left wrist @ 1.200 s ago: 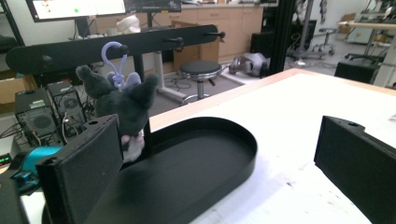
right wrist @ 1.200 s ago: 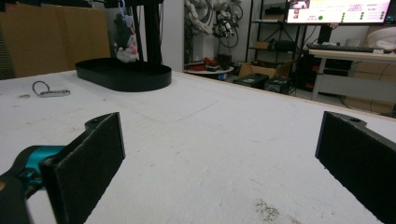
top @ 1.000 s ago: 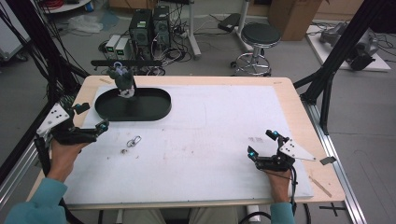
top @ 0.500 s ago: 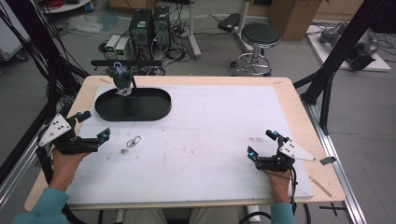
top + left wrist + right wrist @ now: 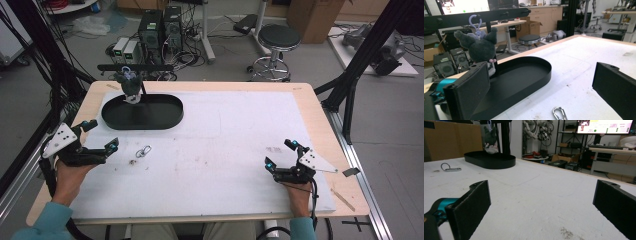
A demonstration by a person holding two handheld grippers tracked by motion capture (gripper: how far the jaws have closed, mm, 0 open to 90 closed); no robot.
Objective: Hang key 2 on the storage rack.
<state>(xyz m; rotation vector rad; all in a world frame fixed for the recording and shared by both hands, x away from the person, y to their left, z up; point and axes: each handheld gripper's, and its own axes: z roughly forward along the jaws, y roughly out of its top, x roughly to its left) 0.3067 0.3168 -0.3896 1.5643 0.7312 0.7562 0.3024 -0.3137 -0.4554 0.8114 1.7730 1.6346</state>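
- Overall, the white mat [image 5: 225, 145] is lying broad and bare across the table's middle, leaving wide room between the two grippers
- The wooden table [image 5: 320, 120] is showing as a rim around the mat on the far, left and right sides
- The black oval tray [image 5: 150, 117] is sitting at the far left of the mat, with a grey plush keychain [image 5: 129, 84] hanging over its far end from a black stand [image 5: 135, 67]
- The left gripper [image 5: 97, 137] is hovering near the table's left edge, its jaws standing wide apart and gripping nothing
- The metal carabiner [image 5: 143, 150] is lying flat on the mat just to the right of the left gripper's tips, apart from them, and short of the tray; in the left gripper view it is sitting low between the jaws
- The right gripper [image 5: 280, 155] is resting low near the table's near right corner, jaws spread wide and holding nothing, well apart from the carabiner
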